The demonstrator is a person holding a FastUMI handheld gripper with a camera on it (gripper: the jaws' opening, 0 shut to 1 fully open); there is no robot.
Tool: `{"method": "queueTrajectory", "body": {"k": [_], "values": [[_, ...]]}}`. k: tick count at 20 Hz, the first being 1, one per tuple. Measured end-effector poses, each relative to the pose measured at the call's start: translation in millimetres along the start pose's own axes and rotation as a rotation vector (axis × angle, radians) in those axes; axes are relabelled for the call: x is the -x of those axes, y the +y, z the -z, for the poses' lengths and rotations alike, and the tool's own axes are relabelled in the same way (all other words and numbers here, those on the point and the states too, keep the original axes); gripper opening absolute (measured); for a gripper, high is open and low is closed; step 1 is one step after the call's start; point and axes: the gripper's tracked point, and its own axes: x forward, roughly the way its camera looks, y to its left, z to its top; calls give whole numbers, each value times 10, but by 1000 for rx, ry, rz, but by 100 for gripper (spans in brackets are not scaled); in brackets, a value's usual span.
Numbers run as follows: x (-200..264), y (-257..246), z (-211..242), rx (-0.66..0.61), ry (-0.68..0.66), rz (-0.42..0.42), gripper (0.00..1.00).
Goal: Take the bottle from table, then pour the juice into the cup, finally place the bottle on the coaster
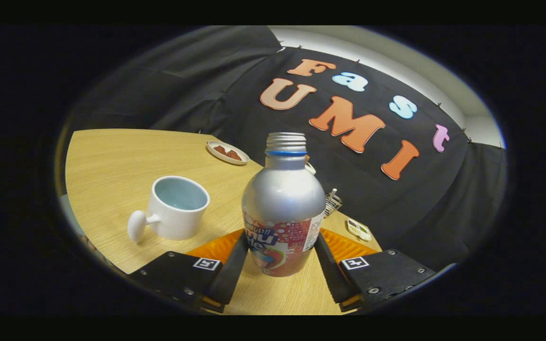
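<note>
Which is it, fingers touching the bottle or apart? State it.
Touching. The gripper view shows both fingers pressed against the bottle at its label, one on each side, no gap visible; the gripper is shut on it.

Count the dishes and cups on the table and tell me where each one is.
2. A white cup stands beside the bottle, which the gripper has between its jaws. A small plate holding something reddish-brown lies beyond, near the table's far edge. The bottle may hide others.
</note>
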Motion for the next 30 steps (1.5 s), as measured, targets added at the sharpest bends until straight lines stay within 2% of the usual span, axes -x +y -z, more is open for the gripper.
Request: {"method": "queueTrajectory", "body": {"k": [13, 18, 30], "values": [[-107, 64, -122, 299, 12, 31, 77], [-115, -1, -161, 427, 20, 70, 77], [-144, -14, -242, 649, 15, 67, 77]]}}
